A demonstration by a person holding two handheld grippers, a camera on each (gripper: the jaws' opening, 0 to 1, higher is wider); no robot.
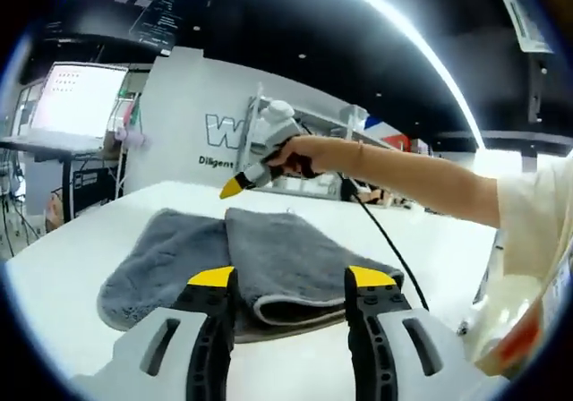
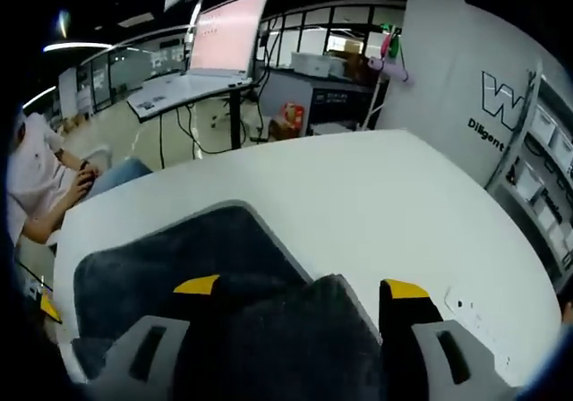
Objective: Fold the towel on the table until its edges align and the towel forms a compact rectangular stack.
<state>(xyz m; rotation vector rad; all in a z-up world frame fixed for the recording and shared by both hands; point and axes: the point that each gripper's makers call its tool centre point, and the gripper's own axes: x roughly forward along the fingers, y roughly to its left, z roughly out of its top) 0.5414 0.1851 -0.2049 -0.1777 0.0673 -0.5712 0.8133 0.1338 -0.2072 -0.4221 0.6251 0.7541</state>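
Grey towel (image 1: 269, 262) on white table (image 1: 72, 267), laptop (image 2: 224, 38) behind.

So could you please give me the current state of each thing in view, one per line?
towel: partly folded, one half lapped over the other, flat on the table, edges not aligned
left gripper: open, low at the towel's near folded edge
right gripper: held in a hand above the towel, jaws together at the tip in the left gripper view
table: white, bearing the towel
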